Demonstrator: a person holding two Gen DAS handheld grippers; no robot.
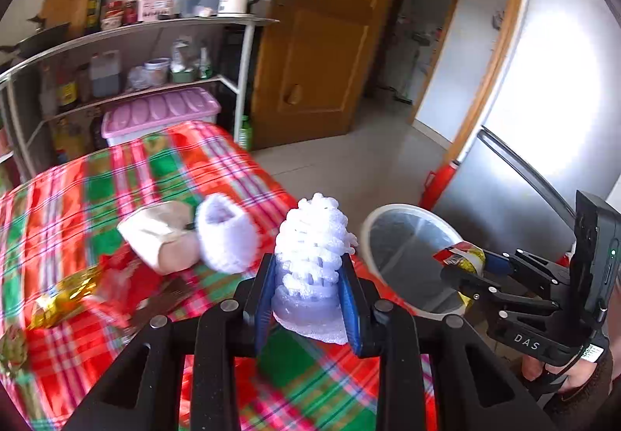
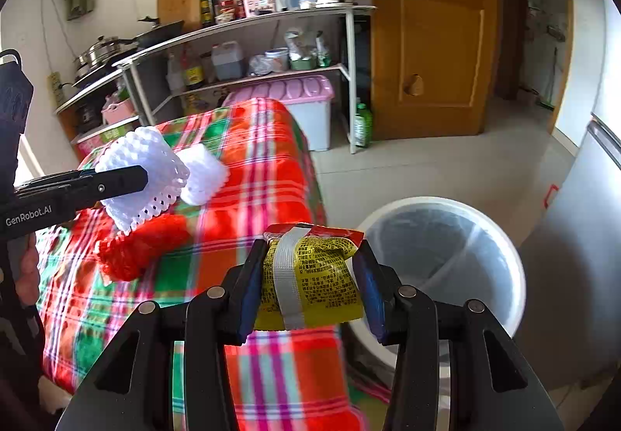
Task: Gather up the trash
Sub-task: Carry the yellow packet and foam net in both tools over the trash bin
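A white foam net sleeve [image 1: 312,237] stands squeezed between the blue pads of the left gripper [image 1: 308,287], whose jaws are partly closed around its lower end; its top pokes up beyond the fingertips. A yellow and red snack wrapper [image 2: 316,271] is pinched crumpled between the pads of the right gripper [image 2: 310,283], its jaws about half apart. Both grippers hang over the edge of the plaid tablecloth [image 1: 155,174], beside the white bin [image 2: 500,248] on the floor. A second foam sleeve [image 1: 227,233], a beige packet [image 1: 163,237] and a gold wrapper [image 1: 62,299] lie on the cloth
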